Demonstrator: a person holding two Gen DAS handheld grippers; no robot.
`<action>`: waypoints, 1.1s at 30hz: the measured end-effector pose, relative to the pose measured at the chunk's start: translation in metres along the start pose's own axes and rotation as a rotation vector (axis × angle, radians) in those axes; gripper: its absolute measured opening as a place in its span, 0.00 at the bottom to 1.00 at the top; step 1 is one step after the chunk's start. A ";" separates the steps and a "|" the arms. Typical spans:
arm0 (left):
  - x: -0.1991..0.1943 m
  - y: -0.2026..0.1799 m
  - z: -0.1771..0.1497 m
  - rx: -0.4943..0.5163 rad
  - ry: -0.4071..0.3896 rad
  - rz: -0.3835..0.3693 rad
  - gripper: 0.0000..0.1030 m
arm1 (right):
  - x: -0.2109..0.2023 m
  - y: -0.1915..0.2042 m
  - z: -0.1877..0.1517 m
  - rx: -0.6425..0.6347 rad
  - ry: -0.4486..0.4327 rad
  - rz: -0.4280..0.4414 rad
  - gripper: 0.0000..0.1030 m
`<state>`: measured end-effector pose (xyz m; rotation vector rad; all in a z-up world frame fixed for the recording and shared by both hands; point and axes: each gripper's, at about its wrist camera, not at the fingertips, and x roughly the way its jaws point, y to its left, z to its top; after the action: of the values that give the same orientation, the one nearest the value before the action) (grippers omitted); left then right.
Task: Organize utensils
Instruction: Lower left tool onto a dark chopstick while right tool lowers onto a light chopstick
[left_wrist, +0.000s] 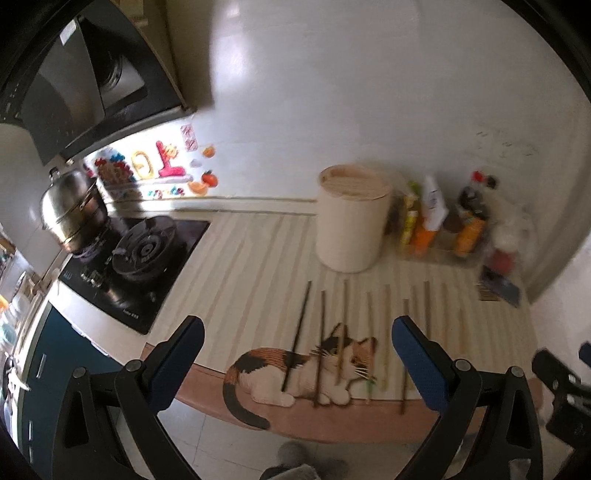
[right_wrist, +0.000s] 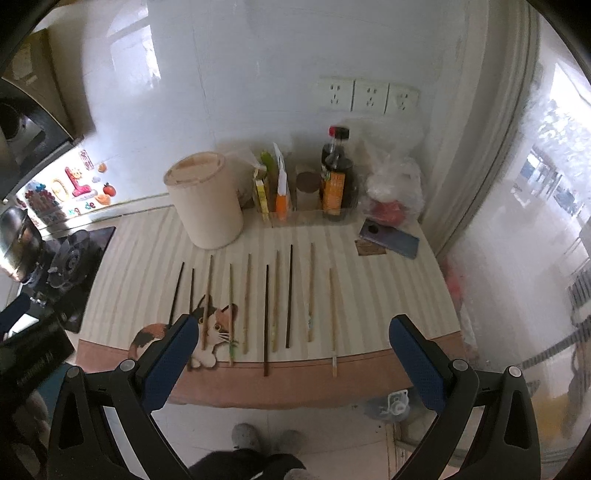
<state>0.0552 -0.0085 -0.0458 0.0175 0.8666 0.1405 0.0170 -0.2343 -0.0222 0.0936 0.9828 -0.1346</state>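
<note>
Both claws (left_wrist: 297, 363) (right_wrist: 291, 363) gape empty above chopsticks (right_wrist: 266, 319).

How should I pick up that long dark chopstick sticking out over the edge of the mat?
Probably grip the dark chopstick near its near end, which pokes past its neighbours onto the mat's brown border. Come straight down with the right gripper, jaws across its thin width; it lies flat, with lighter sticks close on each side.

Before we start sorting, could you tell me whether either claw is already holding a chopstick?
No, the chopsticks all lie on the mat, and the right claw and left claw are open and empty.
</note>
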 end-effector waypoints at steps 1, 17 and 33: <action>0.013 0.003 0.000 -0.002 0.011 0.016 1.00 | 0.012 0.000 0.001 0.001 0.011 0.011 1.00; 0.266 0.022 -0.039 0.105 0.518 -0.003 0.61 | 0.240 0.073 -0.014 -0.007 0.390 0.140 0.48; 0.318 0.020 -0.061 0.127 0.611 -0.129 0.05 | 0.385 0.147 -0.009 -0.034 0.594 0.073 0.48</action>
<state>0.2098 0.0500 -0.3248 0.0384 1.4824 -0.0359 0.2434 -0.1151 -0.3454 0.1428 1.5715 -0.0202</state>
